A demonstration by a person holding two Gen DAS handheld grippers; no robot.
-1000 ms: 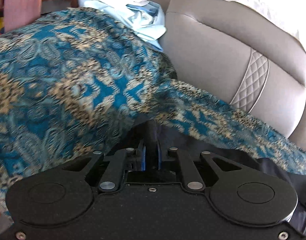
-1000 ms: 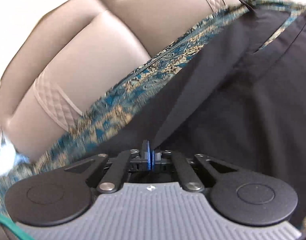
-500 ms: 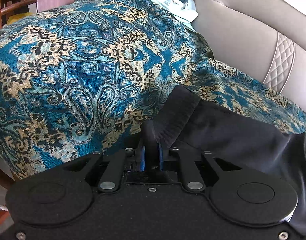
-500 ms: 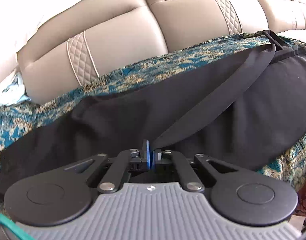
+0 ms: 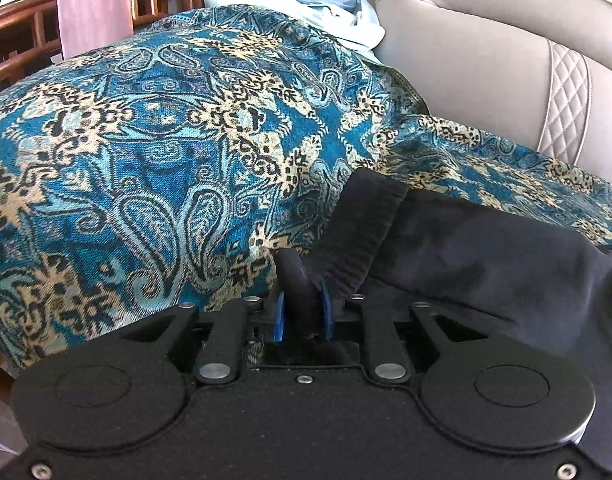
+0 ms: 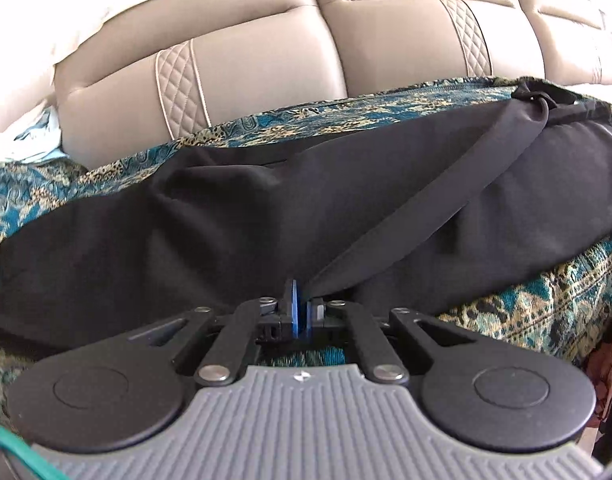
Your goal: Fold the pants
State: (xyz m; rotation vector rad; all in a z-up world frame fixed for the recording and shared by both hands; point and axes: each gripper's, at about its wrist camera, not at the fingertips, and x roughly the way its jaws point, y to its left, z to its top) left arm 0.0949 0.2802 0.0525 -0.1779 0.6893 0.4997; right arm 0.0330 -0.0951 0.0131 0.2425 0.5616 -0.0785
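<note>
No brand, label or readable writing could be made out anywhere, not on the fabric and not on the tools.

The left gripper [image 5: 301, 312] was seen with its blue pads [image 5: 280, 317] a little apart and the jaws opening, a bunched fold of the black pants [image 5: 486, 256] tucked between them near the hemmed edge. Whether the pads were pressing on the cloth right then couldn't be told for sure, but the fold filled the gap between them.

The right gripper [image 6: 301, 314] was nearly together, jaws just starting to open, with a thin taut strip of the same pants [image 6: 265, 216] pinched at the pads and running up and to the right toward a knotted-looking bunch.

The pants were laid out long across a teal and gold paisley throw [image 5: 165, 140], which was draped over a beige leather sofa [image 6: 245, 52] with quilted panels. Some pale blue and white laundry [image 5: 338, 12] was piled at the far end of the sofa, well apart from the pants. Wooden furniture [image 5: 21, 16] was seen behind.
</note>
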